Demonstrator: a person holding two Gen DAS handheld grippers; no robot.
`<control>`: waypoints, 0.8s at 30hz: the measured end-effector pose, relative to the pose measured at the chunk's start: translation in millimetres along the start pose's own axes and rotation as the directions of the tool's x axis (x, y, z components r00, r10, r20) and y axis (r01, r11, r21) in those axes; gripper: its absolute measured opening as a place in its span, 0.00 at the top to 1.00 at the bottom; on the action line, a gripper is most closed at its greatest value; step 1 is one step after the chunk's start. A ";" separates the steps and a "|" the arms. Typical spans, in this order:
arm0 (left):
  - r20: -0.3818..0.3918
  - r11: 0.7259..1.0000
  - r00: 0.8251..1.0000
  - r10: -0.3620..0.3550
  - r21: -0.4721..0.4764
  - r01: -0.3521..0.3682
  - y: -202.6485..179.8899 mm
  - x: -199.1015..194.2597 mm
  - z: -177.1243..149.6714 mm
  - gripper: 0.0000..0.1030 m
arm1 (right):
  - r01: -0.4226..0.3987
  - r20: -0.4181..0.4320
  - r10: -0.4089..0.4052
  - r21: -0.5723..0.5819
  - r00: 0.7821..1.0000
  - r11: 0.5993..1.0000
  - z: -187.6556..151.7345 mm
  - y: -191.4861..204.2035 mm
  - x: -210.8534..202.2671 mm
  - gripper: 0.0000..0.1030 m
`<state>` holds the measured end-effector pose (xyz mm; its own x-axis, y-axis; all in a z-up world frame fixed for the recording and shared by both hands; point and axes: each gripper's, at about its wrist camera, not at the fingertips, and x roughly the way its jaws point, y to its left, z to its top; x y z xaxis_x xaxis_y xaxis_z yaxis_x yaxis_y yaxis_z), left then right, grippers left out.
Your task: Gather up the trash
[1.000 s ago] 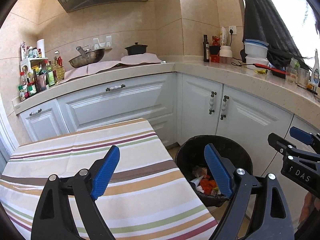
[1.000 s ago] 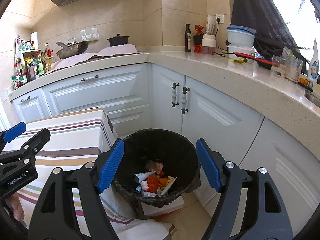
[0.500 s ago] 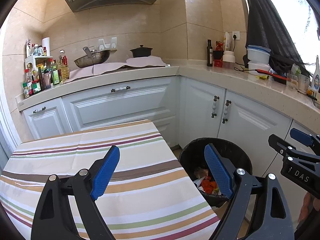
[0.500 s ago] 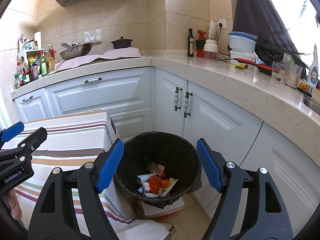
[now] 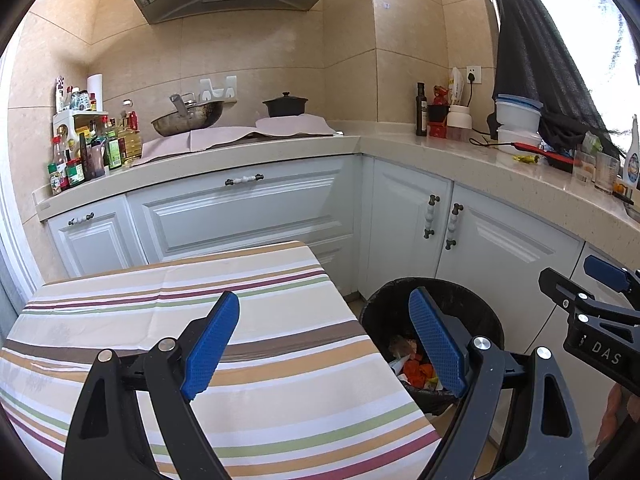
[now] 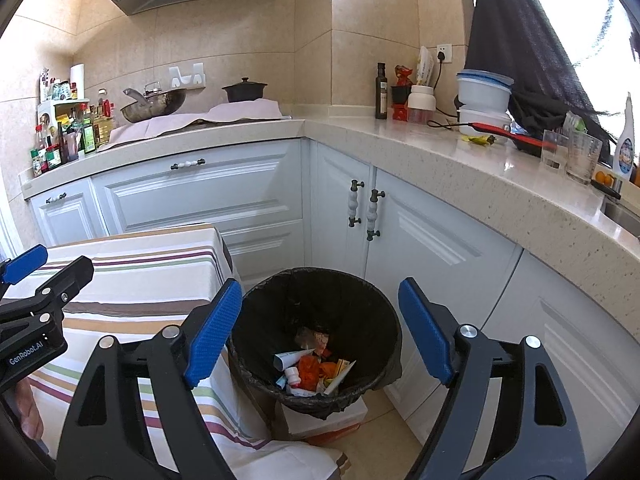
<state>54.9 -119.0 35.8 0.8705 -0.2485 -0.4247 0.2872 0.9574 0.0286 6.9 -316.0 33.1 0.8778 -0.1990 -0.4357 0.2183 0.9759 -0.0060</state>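
Trash (image 6: 310, 368) lies at the bottom of a black-lined bin (image 6: 360, 296) on the floor, in the corner where the white cabinets (image 6: 420, 236) meet: a white tube, a small white bottle with a red cap, orange scraps and some crumpled wrappers. The right gripper (image 6: 320, 332) hangs above the bin's mouth, pointing down into it, so the heap shows directly between its two blue pads; the jaws are opening, and nothing is between them (the trash sits well below them). The left gripper (image 5: 324, 340) stands wide and empty over the near right corner of the striped tablecloth (image 5: 160, 304), with its right finger crossing in front of the bin (image 5: 472, 300) in that view. From there only part of the trash (image 5: 416, 366) can be seen.

The bin stands just beside the table's draped edge on its left and near the cabinet doors behind and to the right. It rests on a low white and orange box (image 6: 328, 420). Bare floor (image 6: 380, 452) shows in front of that box. The cloth top carries nothing.
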 end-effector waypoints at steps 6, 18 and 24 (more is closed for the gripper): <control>-0.002 1.000 1.000 0.000 0.000 0.000 1.0 -0.5 0.0 0.18 | -0.002 -0.002 0.002 -0.003 1.000 1.000 0.4 0.5 -0.8 0.23; -0.002 1.000 1.000 0.000 -0.002 0.000 3.2 -0.3 -0.2 0.18 | 0.000 -0.002 0.000 -0.006 1.000 1.000 0.8 1.0 -1.7 0.14; -0.001 1.000 1.000 0.002 -0.005 -0.002 5.3 -1.1 -0.6 0.18 | 0.000 -0.003 0.000 -0.007 1.000 1.000 0.7 0.9 -1.4 0.13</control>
<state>55.2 -113.6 35.8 0.8705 -0.2466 -0.4260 0.2837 0.9586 0.0247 6.1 -315.0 34.3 0.8766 -0.1992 -0.4381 0.2157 0.9764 -0.0124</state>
